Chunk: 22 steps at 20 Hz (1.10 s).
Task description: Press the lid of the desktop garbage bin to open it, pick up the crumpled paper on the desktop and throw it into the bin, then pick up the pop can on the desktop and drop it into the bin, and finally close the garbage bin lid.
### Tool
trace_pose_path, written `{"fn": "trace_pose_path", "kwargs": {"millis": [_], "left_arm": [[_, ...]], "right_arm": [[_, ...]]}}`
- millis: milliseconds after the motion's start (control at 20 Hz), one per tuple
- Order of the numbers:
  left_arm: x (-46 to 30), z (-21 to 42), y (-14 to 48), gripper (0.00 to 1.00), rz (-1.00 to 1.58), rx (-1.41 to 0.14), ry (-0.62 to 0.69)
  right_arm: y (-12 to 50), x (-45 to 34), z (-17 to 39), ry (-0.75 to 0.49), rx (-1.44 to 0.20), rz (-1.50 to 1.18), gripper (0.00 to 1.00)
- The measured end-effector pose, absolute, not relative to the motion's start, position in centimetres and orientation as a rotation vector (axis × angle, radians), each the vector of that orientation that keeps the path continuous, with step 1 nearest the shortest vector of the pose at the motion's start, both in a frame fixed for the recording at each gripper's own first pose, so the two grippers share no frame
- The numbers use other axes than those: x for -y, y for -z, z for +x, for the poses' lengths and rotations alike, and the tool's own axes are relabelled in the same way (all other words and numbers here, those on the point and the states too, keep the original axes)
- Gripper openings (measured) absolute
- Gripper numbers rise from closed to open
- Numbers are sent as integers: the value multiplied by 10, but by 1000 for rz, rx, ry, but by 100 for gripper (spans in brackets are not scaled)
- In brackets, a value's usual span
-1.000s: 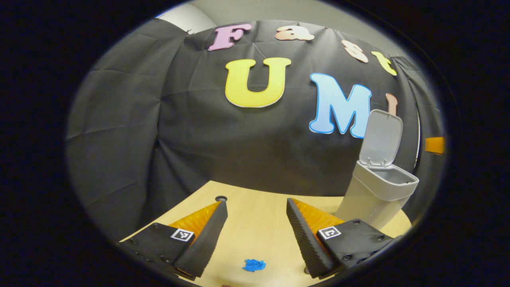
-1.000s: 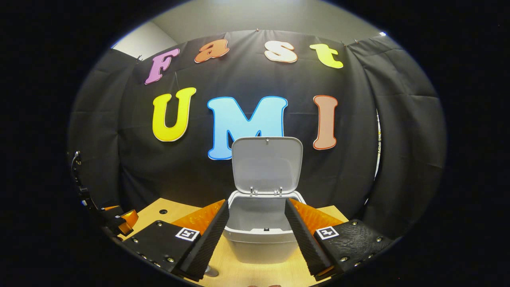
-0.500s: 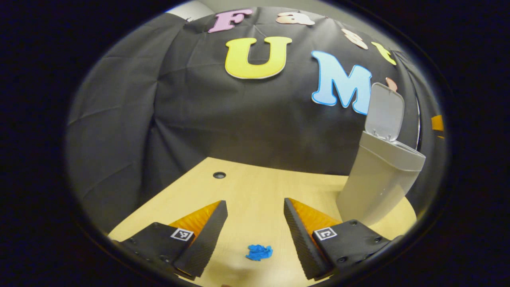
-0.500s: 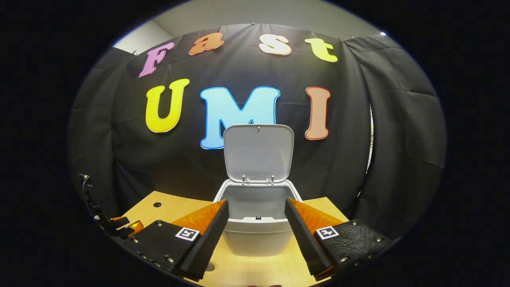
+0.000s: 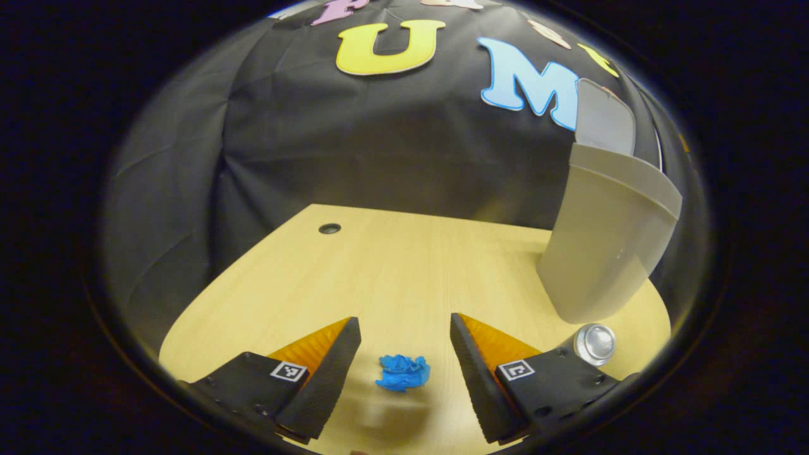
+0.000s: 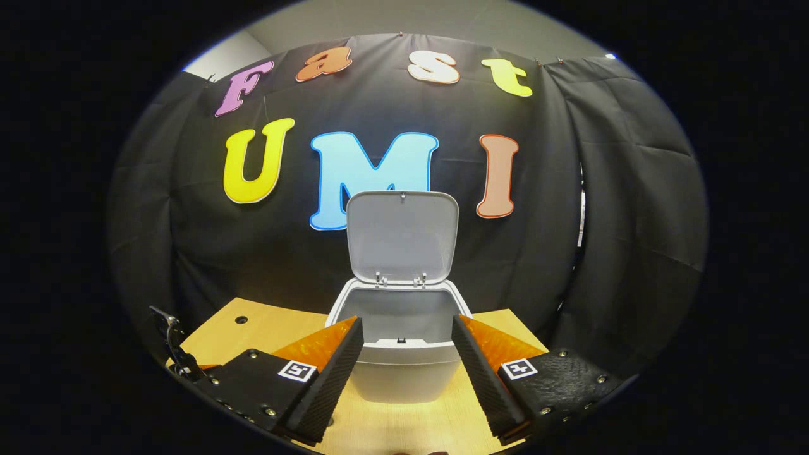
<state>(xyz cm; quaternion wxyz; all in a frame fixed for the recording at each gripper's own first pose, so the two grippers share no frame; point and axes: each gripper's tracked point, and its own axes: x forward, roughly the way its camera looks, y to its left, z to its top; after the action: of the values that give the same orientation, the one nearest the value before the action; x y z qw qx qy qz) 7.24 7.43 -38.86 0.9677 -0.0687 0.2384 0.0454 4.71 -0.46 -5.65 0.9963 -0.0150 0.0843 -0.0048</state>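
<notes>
In the left gripper view the blue crumpled paper [image 5: 403, 373] lies on the wooden desktop [image 5: 392, 265], between the tips of my open left gripper [image 5: 404, 351], which touches nothing. The pop can's silver top [image 5: 595, 343] shows at the right, just in front of the grey bin [image 5: 600, 240]. In the right gripper view the bin [image 6: 404, 363] stands straight ahead with its lid [image 6: 402, 235] swung upright, its inside bare. My right gripper [image 6: 406, 360] hangs open in front of the bin's rim, holding nothing.
A cable hole [image 5: 329, 228] sits near the desktop's far left edge. The black cloth wall rises right behind the desktop and bin. At the lower left of the right gripper view, part of the other gripper's handle [image 6: 177, 351] shows.
The left gripper has tilted down and come lower over the desk; the blue paper now lies between its tips and the can has come into view. The right gripper drew back slightly from the bin.
</notes>
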Motion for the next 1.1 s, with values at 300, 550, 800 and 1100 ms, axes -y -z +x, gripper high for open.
{"fn": "trace_pose_path", "kwargs": {"millis": [300, 550, 800, 1100], "left_arm": [[-70, 77, 442, 95, -132, -589, -85], [-72, 78, 465, 95, -141, -635, -92], [-78, 75, 474, 87, -84, -650, -114], [-85, 77, 474, 47, -51, -655, -141]], "right_arm": [[61, 15, 46, 42, -197, -55, 91], [66, 21, 43, 60, -216, -65, 91], [72, 24, 38, 72, -237, -52, 91], [80, 16, 33, 61, -252, -32, 91]]}}
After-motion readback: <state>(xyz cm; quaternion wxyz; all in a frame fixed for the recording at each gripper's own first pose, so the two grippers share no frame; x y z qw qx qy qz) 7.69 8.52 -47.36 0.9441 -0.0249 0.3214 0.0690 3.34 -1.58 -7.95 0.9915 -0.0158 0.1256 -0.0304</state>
